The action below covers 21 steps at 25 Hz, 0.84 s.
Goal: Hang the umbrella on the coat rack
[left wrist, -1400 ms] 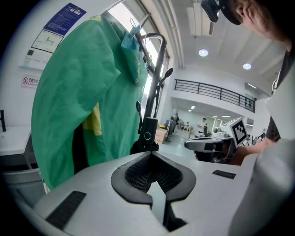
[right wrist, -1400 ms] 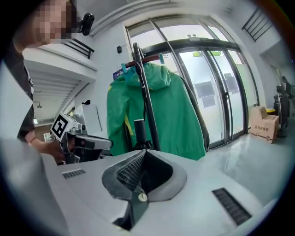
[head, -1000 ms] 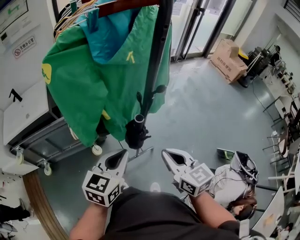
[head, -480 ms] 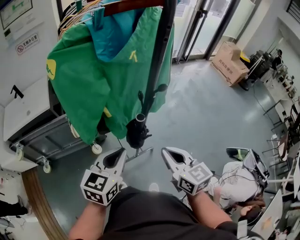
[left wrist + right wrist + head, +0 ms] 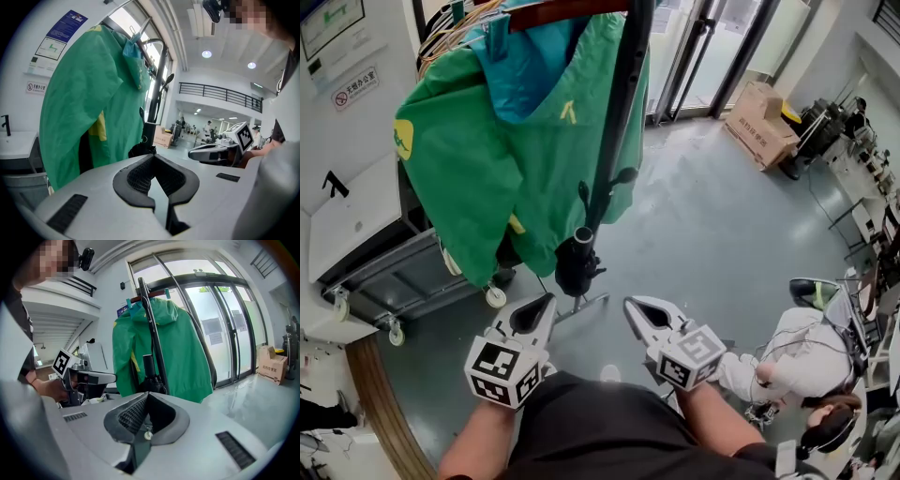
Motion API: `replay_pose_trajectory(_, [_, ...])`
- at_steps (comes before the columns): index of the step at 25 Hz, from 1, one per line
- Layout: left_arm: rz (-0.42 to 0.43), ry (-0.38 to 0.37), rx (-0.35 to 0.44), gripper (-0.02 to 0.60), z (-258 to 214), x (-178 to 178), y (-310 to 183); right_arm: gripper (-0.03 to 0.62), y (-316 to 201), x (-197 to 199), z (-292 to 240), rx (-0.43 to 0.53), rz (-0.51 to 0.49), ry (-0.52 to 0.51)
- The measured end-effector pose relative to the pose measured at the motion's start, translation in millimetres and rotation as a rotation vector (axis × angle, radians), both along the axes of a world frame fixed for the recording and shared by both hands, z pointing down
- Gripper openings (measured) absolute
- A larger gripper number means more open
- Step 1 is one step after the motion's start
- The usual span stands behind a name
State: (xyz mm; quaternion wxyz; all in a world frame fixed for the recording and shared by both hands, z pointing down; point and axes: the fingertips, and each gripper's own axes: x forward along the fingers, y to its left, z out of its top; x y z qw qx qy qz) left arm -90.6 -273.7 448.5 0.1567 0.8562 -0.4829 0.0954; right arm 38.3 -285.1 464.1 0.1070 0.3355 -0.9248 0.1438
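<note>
Both claws are empty and pressed together. The left gripper and right gripper are held side by side close to the body, well short of the rack.

The umbrella hangs low on the rack's pole, just beside the lower hem of the coat. By my reading the task looks done.

Risks:
- What the umbrella hangs by is not visible (strap or loop, too small to tell). A shallow catch on a short peg could slip off if the pole is knocked.
- Reaching back in with closed claws could snag the coat and swing it into the umbrella.
- The rack looks slim and is loaded on one side, so a push could rock it.

Materials and shapes:
- Umbrella: black and folded short, with soft bunched cloth and a stubby tube end pointing up.
- Pole: a smooth, thin black tube with small round-tipped pegs.
- Coat: thin, slick green fabric with a teal hood and a yellow patch.
- Floor: grey and glossy.
- Claws: grey moulded shells with black ribbed pads.
</note>
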Motion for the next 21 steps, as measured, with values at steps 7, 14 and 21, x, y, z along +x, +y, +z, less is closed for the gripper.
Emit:
replay_pose_trajectory(7, [0.003,-0.002,-0.007,0.015,1.9,-0.6,0.3,0.011,0.6,-3.3,0.9,-0.001,-0.001,-0.006])
replay_pose_trajectory(14, [0.007,-0.001,-0.006,0.015,2.5,-2.9,-2.9,0.011,0.5,-6.3,1.7,0.001,0.002,0.001])
replay_pose_trajectory(21, [0.014,0.003,-0.002,0.015,1.1,-1.1,-2.5,0.011,1.5,-5.0,0.4,0.003,0.004,0.011])
